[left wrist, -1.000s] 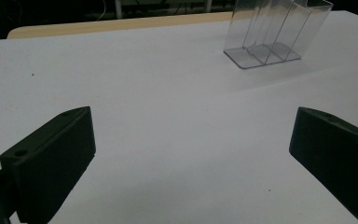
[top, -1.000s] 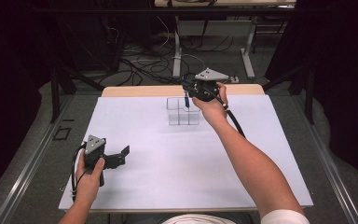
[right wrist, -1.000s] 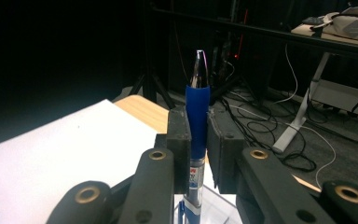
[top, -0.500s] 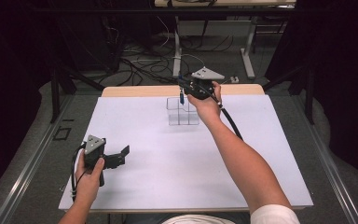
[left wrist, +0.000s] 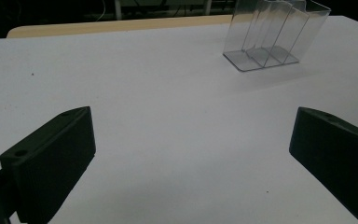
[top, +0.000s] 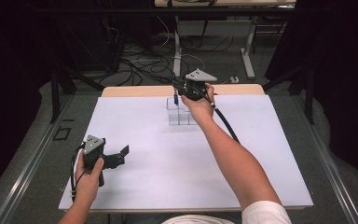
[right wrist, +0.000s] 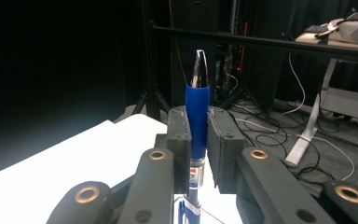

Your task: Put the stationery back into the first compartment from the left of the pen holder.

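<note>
The blue pen, clamped in the right gripper, has risen slightly above the clear organizer since before; the left gripper rests open on the desk, unmoved.

Dark room, grey floor, tangled cables behind the table, white desk legs

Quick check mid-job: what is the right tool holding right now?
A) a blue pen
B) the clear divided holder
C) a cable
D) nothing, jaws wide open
A: in the right gripper view the right tool has its jaws clamped on a blue pen, tip up.
</note>
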Demonstrator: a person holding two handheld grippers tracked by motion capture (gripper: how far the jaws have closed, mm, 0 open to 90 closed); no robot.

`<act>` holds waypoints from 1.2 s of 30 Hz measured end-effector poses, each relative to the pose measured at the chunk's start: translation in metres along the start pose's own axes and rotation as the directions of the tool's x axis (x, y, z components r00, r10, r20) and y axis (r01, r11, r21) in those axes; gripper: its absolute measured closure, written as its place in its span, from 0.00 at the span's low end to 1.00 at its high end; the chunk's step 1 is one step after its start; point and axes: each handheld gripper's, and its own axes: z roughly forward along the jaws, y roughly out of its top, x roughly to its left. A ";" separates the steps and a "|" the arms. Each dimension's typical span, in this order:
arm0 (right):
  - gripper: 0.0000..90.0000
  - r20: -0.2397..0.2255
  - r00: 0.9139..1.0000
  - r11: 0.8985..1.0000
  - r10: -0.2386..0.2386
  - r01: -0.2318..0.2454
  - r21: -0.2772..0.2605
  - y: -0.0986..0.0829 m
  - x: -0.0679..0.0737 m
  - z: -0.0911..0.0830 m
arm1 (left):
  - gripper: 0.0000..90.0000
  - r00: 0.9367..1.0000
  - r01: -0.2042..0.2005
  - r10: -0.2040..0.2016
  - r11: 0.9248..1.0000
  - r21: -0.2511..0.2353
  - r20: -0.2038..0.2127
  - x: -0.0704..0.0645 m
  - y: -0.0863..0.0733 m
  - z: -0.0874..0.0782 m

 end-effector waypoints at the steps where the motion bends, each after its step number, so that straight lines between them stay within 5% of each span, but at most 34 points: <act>1: 0.88 0.000 1.000 1.000 -0.001 0.001 0.007 -0.001 0.001 0.001 | 0.00 1.000 0.001 -0.001 1.000 -0.001 0.000 0.000 0.000 0.000; 24: 0.88 -0.039 0.998 0.993 -0.054 0.058 0.104 -0.020 0.008 0.013 | 0.00 1.000 -0.005 0.005 1.000 0.004 0.003 -0.001 0.000 0.001; 34: 0.87 -0.058 0.998 0.985 -0.039 0.048 0.164 -0.022 0.008 0.012 | 0.00 1.000 -0.008 0.008 1.000 0.004 0.002 -0.001 0.000 0.001; 36: 0.82 -0.060 0.998 0.990 -0.025 0.033 0.141 -0.022 0.009 0.012 | 0.00 1.000 -0.009 0.009 1.000 0.003 0.002 -0.001 0.000 0.001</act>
